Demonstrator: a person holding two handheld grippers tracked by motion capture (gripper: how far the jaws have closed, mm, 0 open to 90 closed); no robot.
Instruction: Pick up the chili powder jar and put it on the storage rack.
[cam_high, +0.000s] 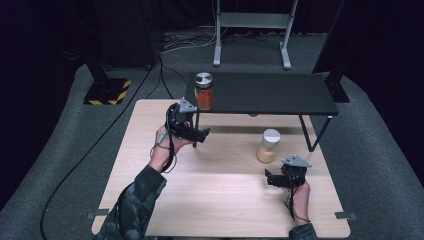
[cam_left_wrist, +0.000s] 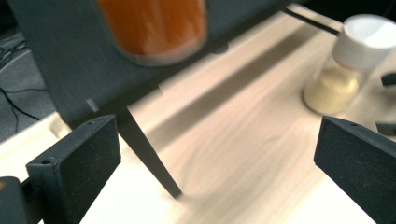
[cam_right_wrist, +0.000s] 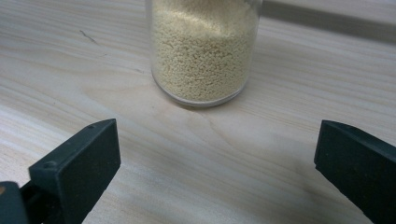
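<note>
No readable text, label, brand or number from my remote seat. Orange jar (cam_high: 204, 92) on black shelf (cam_high: 270, 93): no label I can read. Pale-grain jar (cam_high: 268, 146) on worktop (cam_high: 220, 190): plain white cap, no print. Only sign-like marking: yellow-black hazard stripes on stand base (cam_high: 108, 92) on floor, no words on it.

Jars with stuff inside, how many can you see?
2. The orange-filled jar stands on the left end of the black shelf. The yellow-filled jar stands on the wooden table, just ahead of the right gripper.
</note>
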